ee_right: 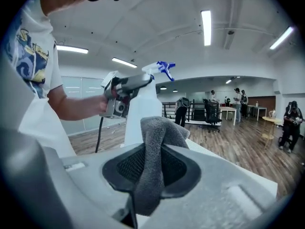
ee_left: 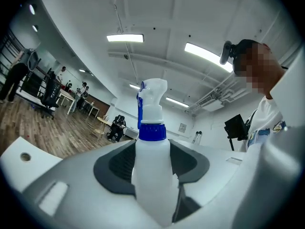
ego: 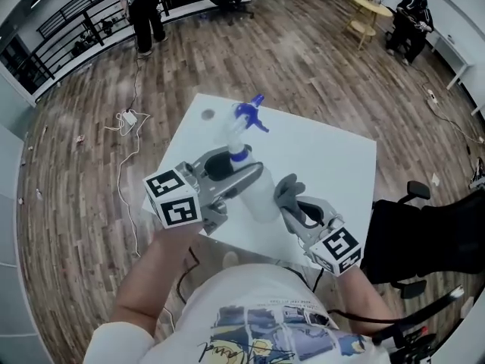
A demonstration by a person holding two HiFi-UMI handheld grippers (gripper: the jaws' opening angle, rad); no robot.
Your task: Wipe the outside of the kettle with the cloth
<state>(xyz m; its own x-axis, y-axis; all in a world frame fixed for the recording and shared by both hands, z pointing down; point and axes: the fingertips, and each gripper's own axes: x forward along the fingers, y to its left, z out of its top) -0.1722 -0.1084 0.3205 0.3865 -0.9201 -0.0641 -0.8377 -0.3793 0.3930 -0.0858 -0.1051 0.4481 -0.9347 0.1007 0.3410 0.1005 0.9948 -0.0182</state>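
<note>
One white worktop (ego: 333, 150) carries the scene, and two grippers work over its 7 o'clock corner, nearest the person.

The left gripper (ego: 239, 173) is clamped on one spray bottle (ee_left: 152, 171). Its two dark pads press the white body from either side, just under the blue collar. In the left gripper view the bottle stands upright, with its white trigger head and blue nozzle at 12 o'clock of the pads. Whether its base touches the worktop cannot be told.

The right gripper (ego: 303, 212) is clamped on one grey cloth (ee_right: 155, 161). The cloth is folded between the pads and rises above them as a rounded hump, with a tail hanging down below the grip. In the head view the cloth sits at 3 o'clock of the bottle's body, just beside it, but contact between the two cannot be made out. The right gripper view shows the bottle and the left gripper at 11 o'clock beyond the cloth.

One small round hole (ego: 208, 114) marks the worktop near its 11 o'clock corner.

On the wooden floor (ego: 303, 59), one white cable (ego: 127, 120) lies at 9 o'clock of the worktop. One person (ego: 145, 14) stands far off at 11 o'clock, and another sits at 1 o'clock beside one small round table (ego: 371, 10). One black chair (ego: 413, 237) stands at 4 o'clock, close to the worktop's edge.
</note>
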